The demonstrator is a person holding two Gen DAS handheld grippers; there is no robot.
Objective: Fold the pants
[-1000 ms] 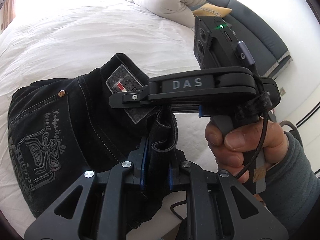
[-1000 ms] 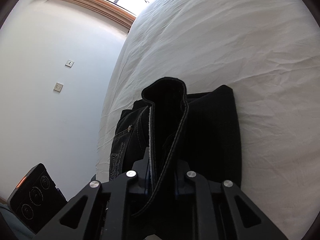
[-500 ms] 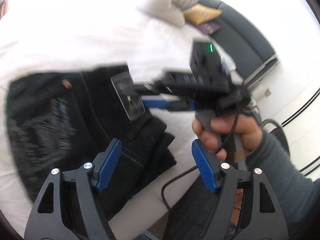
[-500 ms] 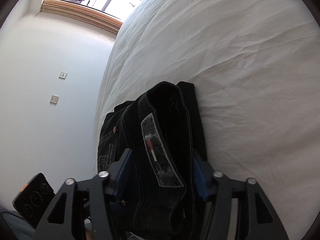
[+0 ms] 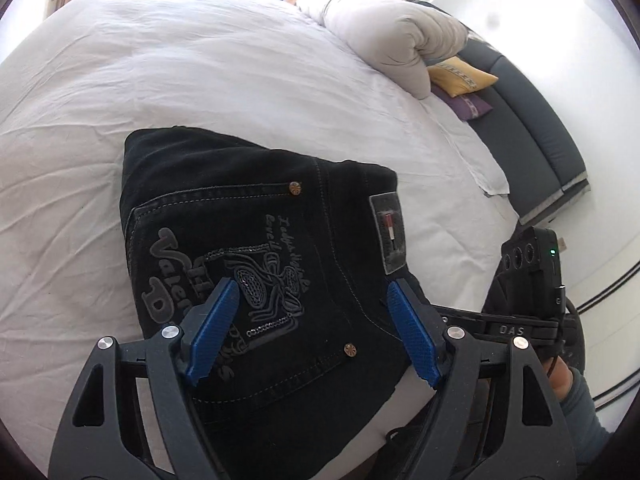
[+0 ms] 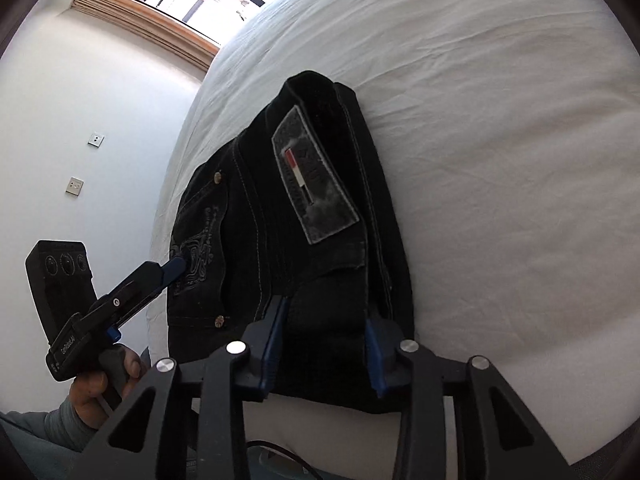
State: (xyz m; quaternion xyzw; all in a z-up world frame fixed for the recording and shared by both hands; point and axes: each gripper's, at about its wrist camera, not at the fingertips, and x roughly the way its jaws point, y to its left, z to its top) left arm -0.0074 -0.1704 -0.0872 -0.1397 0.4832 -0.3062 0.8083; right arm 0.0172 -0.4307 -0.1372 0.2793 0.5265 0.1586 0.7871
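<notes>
The black jeans (image 5: 260, 220) lie folded in a compact bundle on the white bed sheet (image 5: 200, 80), back pocket with embroidery and a grey waistband patch facing up. They also show in the right wrist view (image 6: 304, 208). My left gripper (image 5: 312, 332) is open above the pocket, holding nothing. My right gripper (image 6: 324, 344) is open, its blue pads on either side of the waistband end near the bed's front edge. The left gripper shows at the left of the right wrist view (image 6: 176, 268).
A rolled white duvet (image 5: 392, 36) lies at the far head of the bed. A yellow cushion (image 5: 460, 76) and a purple one sit beside a dark headboard (image 5: 532, 120). A wall with switches (image 6: 76, 186) and a window stand left of the bed.
Both grippers were shut on the jeans' waistband a second ago. Both have let go and opened, and the jeans now rest flat on the bed. The left gripper has pulled back above the pocket.
</notes>
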